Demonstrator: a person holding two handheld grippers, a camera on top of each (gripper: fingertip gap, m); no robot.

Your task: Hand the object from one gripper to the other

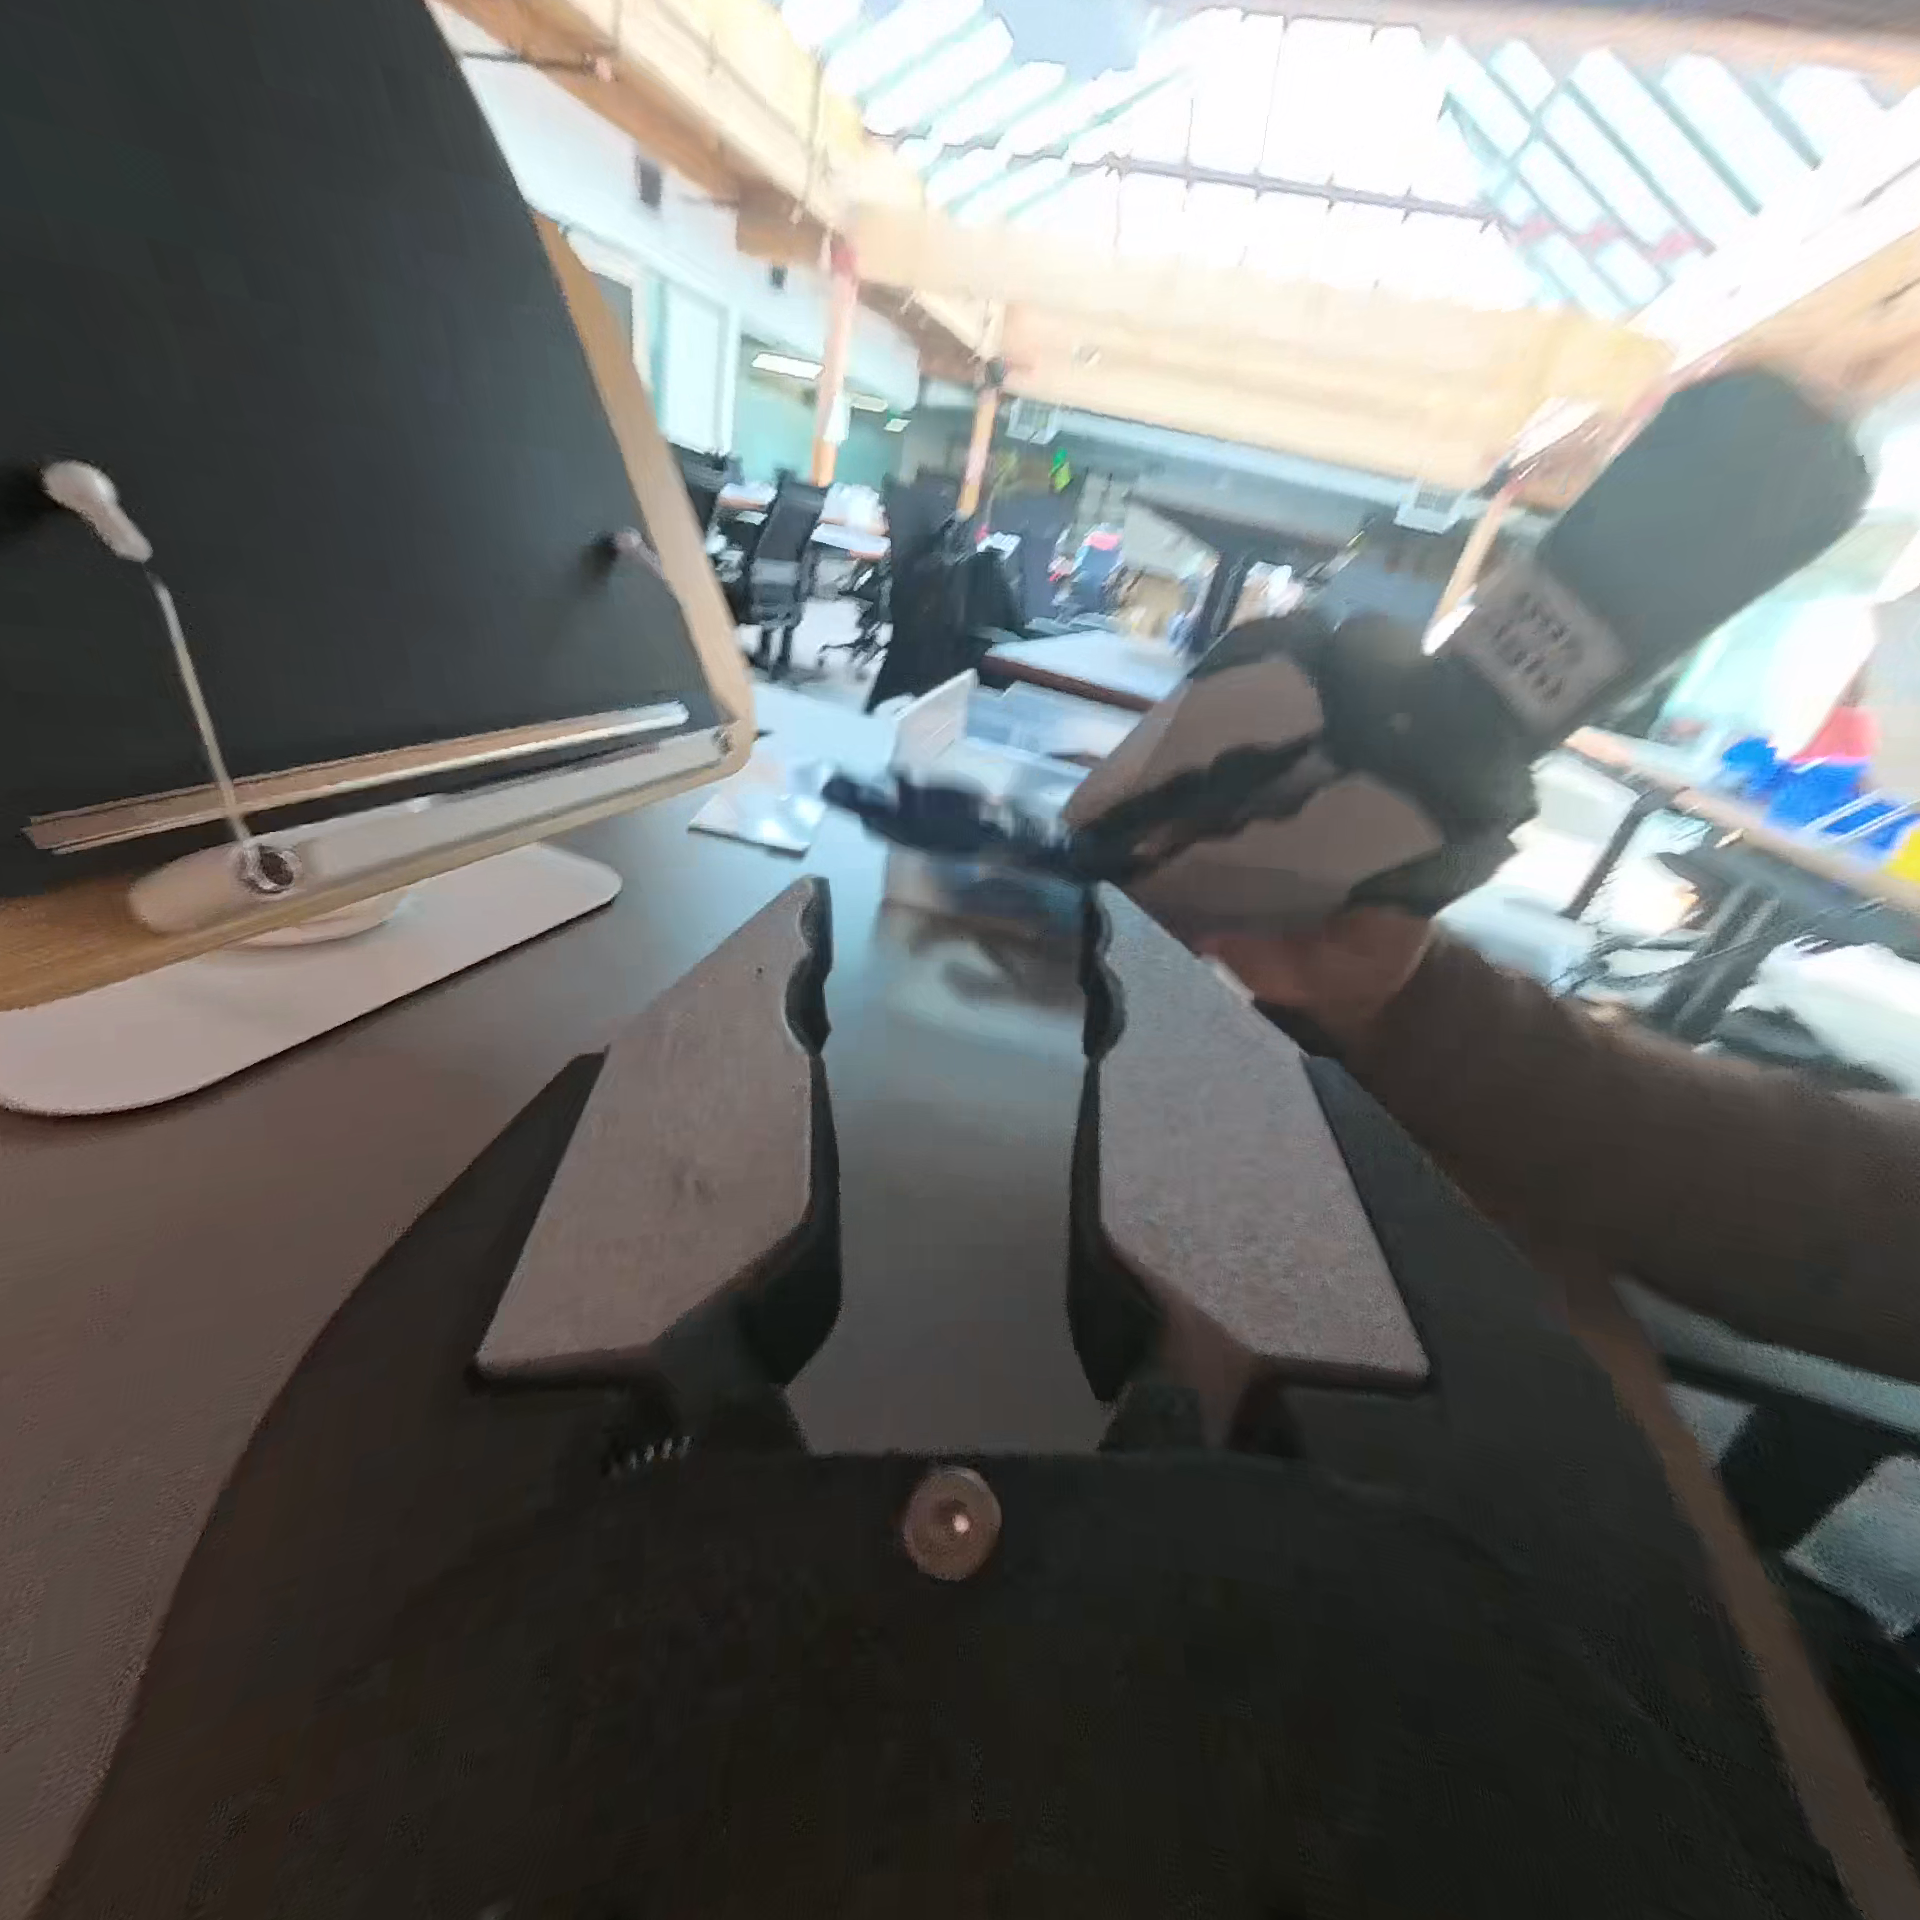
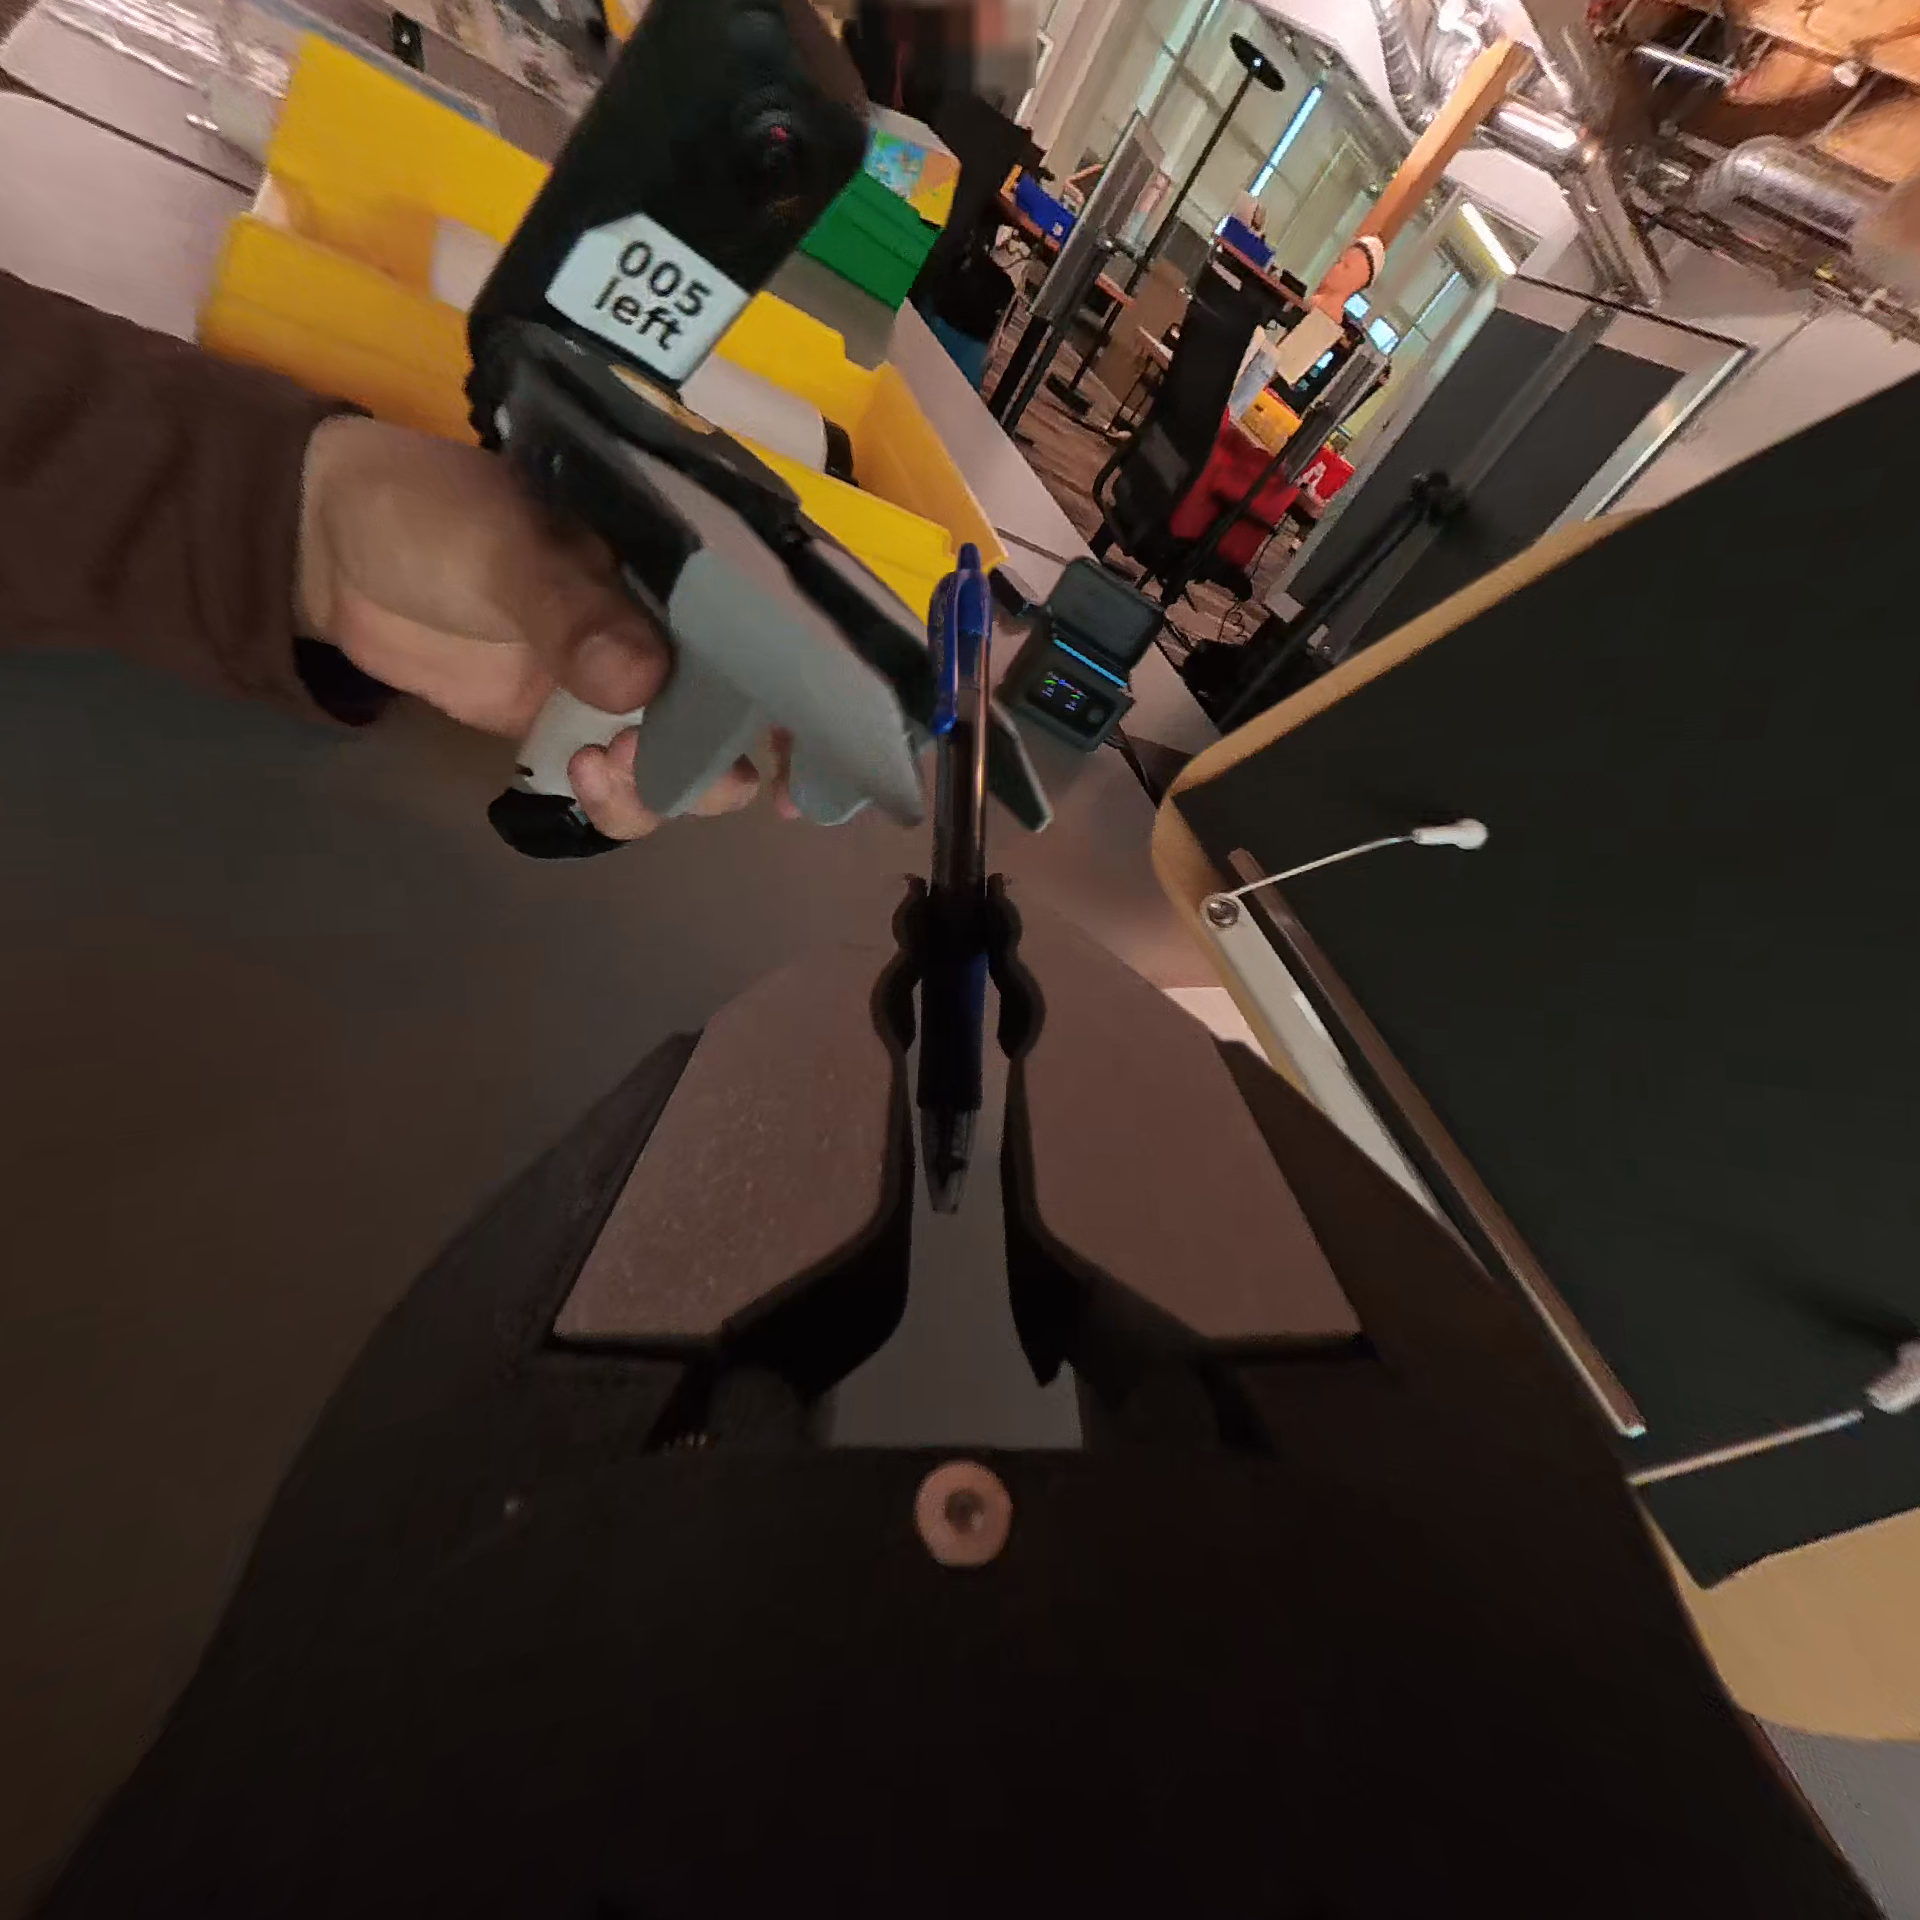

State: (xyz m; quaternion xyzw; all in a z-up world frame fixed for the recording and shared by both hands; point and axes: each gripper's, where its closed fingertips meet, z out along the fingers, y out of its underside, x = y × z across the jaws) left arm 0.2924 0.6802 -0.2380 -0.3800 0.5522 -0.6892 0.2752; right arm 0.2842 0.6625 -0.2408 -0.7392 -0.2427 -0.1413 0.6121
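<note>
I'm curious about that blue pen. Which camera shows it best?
The right wrist view: the blue pen stands sharp, clamped in the right gripper. The left wrist view shows it only as a dark blur.

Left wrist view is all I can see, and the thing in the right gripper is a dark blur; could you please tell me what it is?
Observer: A blue and black pen, clamped between the fingertips of the right gripper.
Operator: Which end faces the left gripper?
Observer: The blue clip end; the writing tip points back toward the right gripper's base.
Operator: Are my fingers around it?
Observer: From the right wrist view they appear to flank the clip end, one on each side, jaws open.
</note>
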